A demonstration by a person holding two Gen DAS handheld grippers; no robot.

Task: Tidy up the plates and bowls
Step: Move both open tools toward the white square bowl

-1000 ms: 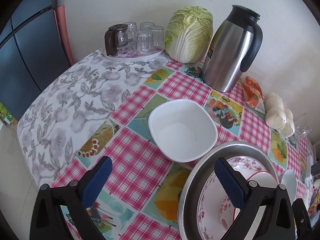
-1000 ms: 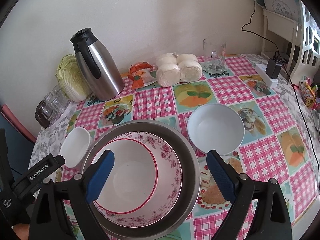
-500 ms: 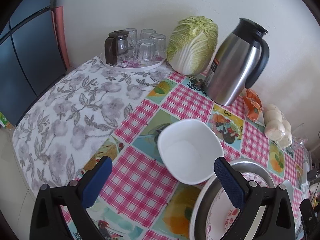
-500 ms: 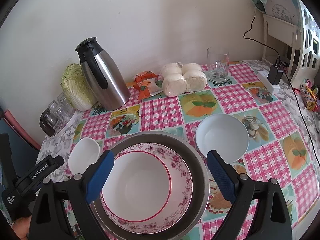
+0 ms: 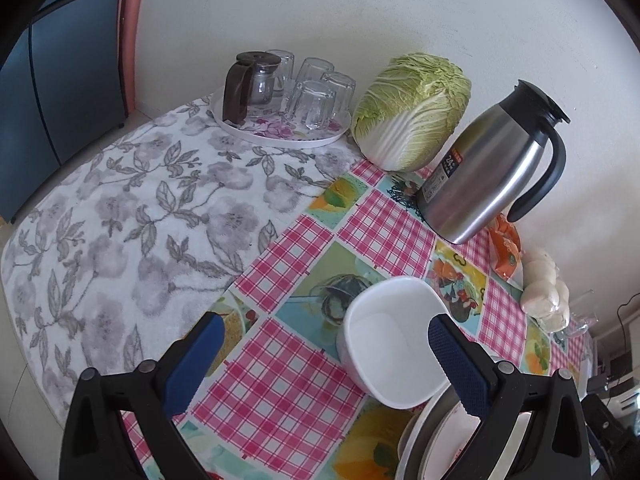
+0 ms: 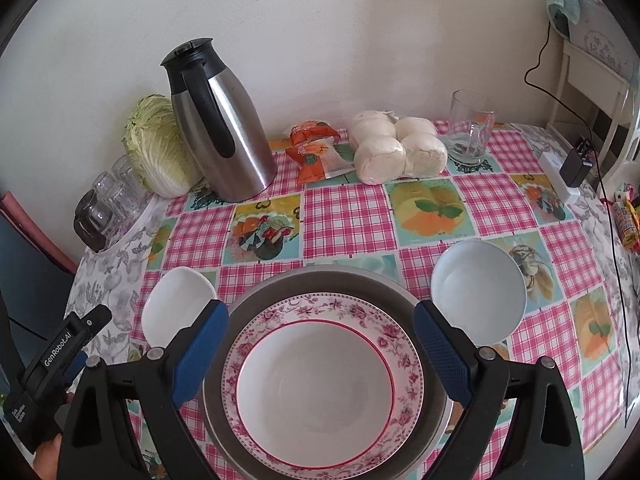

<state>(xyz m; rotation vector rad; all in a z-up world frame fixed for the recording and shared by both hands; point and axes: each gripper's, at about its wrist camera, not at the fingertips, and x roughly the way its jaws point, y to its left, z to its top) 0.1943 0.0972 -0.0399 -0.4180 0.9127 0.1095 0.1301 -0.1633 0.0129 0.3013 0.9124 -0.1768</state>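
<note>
Both wrist views look down along their tongs, sharing the steel flask (image 5: 492,172) (image 6: 222,128).

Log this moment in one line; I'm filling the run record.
left claw: open, empty | right claw: open, empty | square white bowl: on table | floral-rimmed plate: inside round steel basin

plate (image 6: 324,384) in basin (image 6: 430,396), bowls (image 6: 478,290) either side

Right gripper (image 6: 320,344) spread above floral plate (image 6: 324,388)
</note>
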